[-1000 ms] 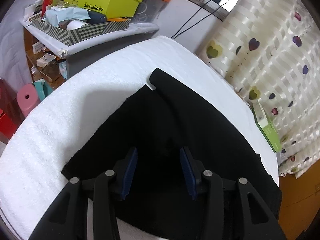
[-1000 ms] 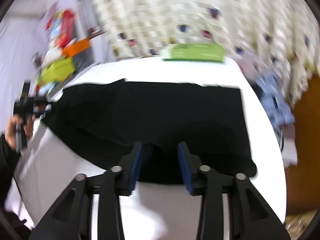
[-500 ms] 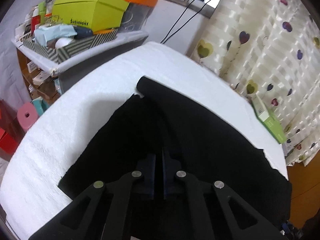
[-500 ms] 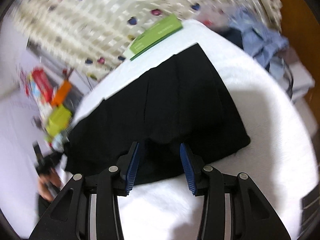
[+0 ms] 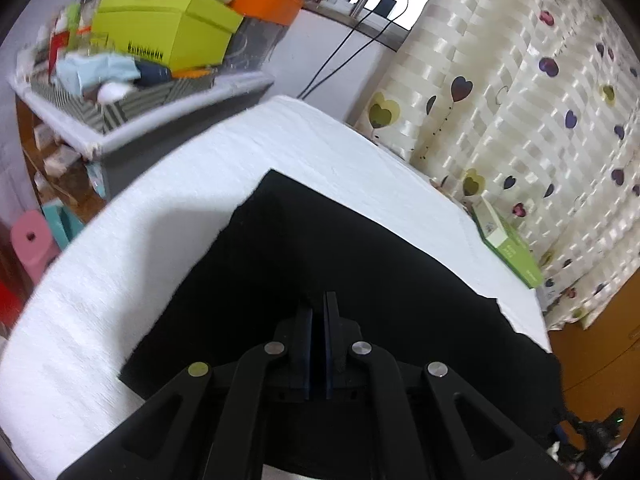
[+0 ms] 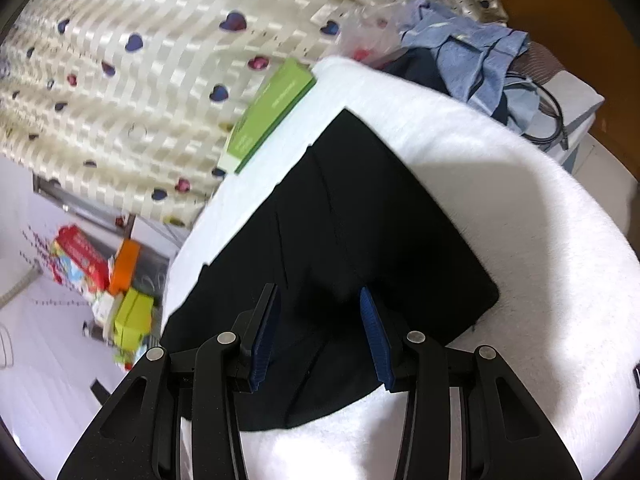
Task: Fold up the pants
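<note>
**A:** Where do you stand with the pants [image 5: 360,272]?

**B:** They lie flat and dark across the white padded surface [image 5: 160,240], already doubled lengthwise by the look of it. Your left gripper [image 5: 318,320] has its fingers pinched together low over the cloth. A fold seems to be caught between them, though black on black makes that hard to confirm.

**A:** And your right?

**B:** Your right gripper [image 6: 320,320] hovers over the near edge at the other end with its fingers spread wide, holding nothing.

**A:** So which step is this?

**B:** I'd judge you're taking hold for the next fold. You'd want to bring the right fingers down onto that near edge and close them, then lift both ends together so the cloth carries over evenly without dragging.

**A:** Any containers nearby?

**B:** A striped bin [image 5: 120,108] sits on the shelf beyond the surface, stuffed with a pale blue packet and other odds I can't make out, and a lime-green box [image 5: 168,36] sits on top. A flat green box [image 6: 272,116] lies at the far edge by the curtain [image 5: 520,100], shut.
</note>
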Available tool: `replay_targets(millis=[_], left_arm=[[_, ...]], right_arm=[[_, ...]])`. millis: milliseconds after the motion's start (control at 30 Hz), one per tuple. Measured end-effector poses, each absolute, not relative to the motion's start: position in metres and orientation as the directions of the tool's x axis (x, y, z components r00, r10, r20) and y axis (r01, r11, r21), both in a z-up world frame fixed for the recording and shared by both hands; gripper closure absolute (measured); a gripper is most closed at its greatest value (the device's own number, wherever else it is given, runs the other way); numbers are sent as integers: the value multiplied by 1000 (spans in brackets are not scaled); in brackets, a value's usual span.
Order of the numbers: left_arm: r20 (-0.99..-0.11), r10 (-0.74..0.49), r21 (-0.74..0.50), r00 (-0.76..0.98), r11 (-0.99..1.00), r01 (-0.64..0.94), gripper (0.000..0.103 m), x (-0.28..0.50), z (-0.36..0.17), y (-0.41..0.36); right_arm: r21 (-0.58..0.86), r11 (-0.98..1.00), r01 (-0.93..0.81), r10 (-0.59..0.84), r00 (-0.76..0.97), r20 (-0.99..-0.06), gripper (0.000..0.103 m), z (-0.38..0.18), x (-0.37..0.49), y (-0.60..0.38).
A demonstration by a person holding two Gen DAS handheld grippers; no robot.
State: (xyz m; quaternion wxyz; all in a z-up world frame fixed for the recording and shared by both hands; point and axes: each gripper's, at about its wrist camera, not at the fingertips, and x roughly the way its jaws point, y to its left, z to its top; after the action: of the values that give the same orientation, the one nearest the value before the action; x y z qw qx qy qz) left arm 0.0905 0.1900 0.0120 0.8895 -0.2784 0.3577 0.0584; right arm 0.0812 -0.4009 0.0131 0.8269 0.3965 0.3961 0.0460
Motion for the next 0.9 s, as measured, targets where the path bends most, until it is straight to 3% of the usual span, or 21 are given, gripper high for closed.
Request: replay_targets(millis=[67, 100, 133, 167, 300, 400, 433, 467, 500, 533, 900], left_arm=[[-675, -113, -481, 729, 817, -319, 93, 89, 8, 196], [-681, -118, -488, 723, 809, -328, 80, 89, 6, 198], [-686, -126, -501, 717, 796, -340, 60, 88, 3, 201], [-683, -136, -521, 718, 779, -348, 53, 88, 0, 204], [-678, -152, -547, 719, 758, -355, 50, 88, -3, 203], [-682, -136, -545, 719, 750, -375, 52, 95, -7, 204], [-695, -110, -521, 711, 758, -392, 64, 98, -6, 203], [-715, -83, -490, 694, 768, -412, 75, 102, -6, 201], [-734, -68, -463, 675, 777, -426, 94, 105, -6, 201], [-745, -68, -453, 664, 782, -428, 97, 108, -7, 199], [-661, -33, -436, 749, 830, -348, 98, 65, 30, 195]], right_arm=[[680, 688, 252, 360, 695, -622, 60, 15, 80, -404], [678, 689, 256, 353, 699, -622, 60, 15, 80, -406], [677, 689, 258, 353, 696, -625, 60, 14, 82, -406], [676, 689, 260, 355, 693, -628, 60, 13, 84, -406], [673, 695, 253, 352, 697, -625, 60, 11, 87, -405], [659, 716, 230, 344, 706, -619, 60, 13, 92, -403], [649, 725, 229, 335, 707, -623, 61, 12, 92, -403], [642, 732, 230, 325, 710, -624, 73, 13, 93, -402], [628, 742, 234, 308, 713, -630, 84, 12, 94, -402], [627, 743, 233, 308, 713, -630, 88, 11, 95, -403], [648, 746, 152, 325, 767, -554, 92, 43, 62, -404]])
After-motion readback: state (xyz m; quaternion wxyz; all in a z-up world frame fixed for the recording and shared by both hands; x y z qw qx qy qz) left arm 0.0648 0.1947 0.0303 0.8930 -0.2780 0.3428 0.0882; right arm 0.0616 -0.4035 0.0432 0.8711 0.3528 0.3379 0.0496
